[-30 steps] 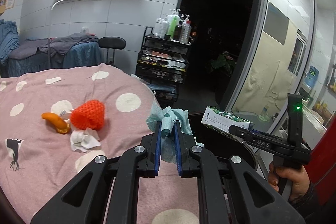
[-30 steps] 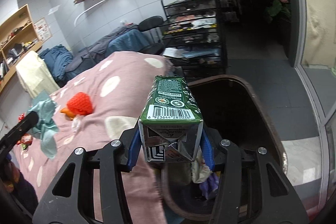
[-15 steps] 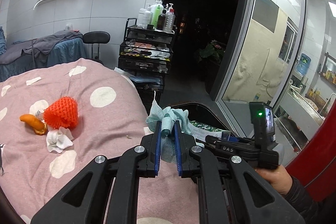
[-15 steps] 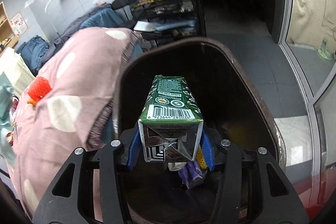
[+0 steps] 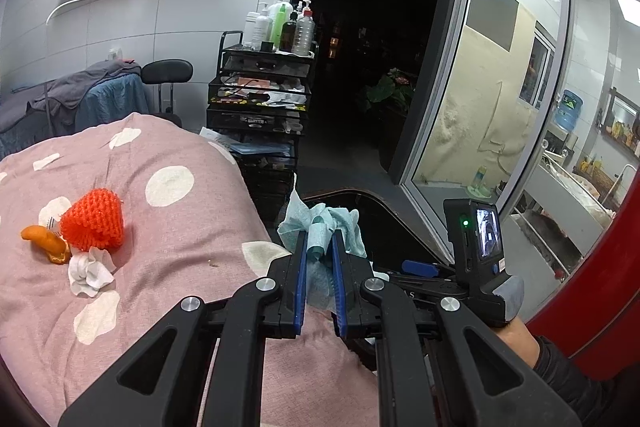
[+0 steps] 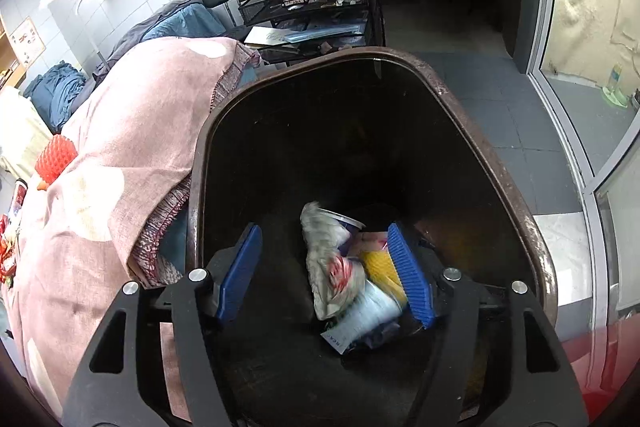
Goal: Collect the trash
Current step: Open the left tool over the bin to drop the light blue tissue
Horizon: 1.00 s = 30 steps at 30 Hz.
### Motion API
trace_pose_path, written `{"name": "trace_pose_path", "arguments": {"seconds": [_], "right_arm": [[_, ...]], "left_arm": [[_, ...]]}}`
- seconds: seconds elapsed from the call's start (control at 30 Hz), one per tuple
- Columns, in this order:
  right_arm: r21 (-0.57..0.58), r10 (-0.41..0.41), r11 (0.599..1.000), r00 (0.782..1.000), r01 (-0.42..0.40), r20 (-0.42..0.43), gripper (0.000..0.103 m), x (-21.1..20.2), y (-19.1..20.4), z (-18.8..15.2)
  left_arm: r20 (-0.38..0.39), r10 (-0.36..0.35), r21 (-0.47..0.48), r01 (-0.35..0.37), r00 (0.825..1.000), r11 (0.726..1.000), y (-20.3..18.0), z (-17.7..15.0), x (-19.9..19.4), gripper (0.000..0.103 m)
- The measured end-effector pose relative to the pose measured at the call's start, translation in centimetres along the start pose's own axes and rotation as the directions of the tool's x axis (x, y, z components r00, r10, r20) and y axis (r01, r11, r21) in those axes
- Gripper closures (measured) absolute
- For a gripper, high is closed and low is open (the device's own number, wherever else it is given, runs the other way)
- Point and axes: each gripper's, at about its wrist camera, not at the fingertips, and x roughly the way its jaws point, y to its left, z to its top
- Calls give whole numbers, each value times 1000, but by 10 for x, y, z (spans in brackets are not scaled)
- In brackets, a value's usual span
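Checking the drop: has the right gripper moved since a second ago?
Yes. The right gripper has dropped toward the bin; its jaws just opened, empty.

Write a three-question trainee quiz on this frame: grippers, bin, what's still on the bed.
1. True or false: the right gripper has a carton clamped between its pads.
2. What is the left gripper shut on?
A. light blue tissue
B. orange peel
C. red foam net
3. Fill in: the right gripper hangs over the open ____, which already has litter in it.

Key
1. False. Its jaws have just been opening and nothing is between them.
2. A, the light blue tissue. The orange peel, red foam net and white tissue lie on the pink bedspread.
3. Trash bin.
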Motion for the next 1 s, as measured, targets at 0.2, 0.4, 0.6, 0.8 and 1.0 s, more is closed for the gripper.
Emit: {"name": "trace_pose_path", "arguments": {"seconds": [0.2, 0.4, 0.6, 0.8, 1.0], "right_arm": [[26, -26, 999, 995, 24, 93, 22, -24, -5, 5], [96, -64, 994, 979, 46, 192, 12, -51, -19, 14], [121, -150, 985, 951, 121, 269, 9, -74, -29, 23], [129, -199, 978, 930, 166, 308, 6, -87, -38, 29], [160, -240, 967, 916, 197, 322, 6, -96, -52, 35]], "left_arm": [[-9, -27, 12, 28, 1000, 1000, -10, 4, 7, 91], [-37, -68, 22, 68, 997, 997, -24, 5, 21, 91], [-76, -105, 32, 107, 992, 994, -39, 7, 38, 91], [-124, -122, 45, 128, 985, 991, -53, 7, 61, 91], [-187, -114, 49, 125, 976, 991, -58, 1, 86, 91]]}}
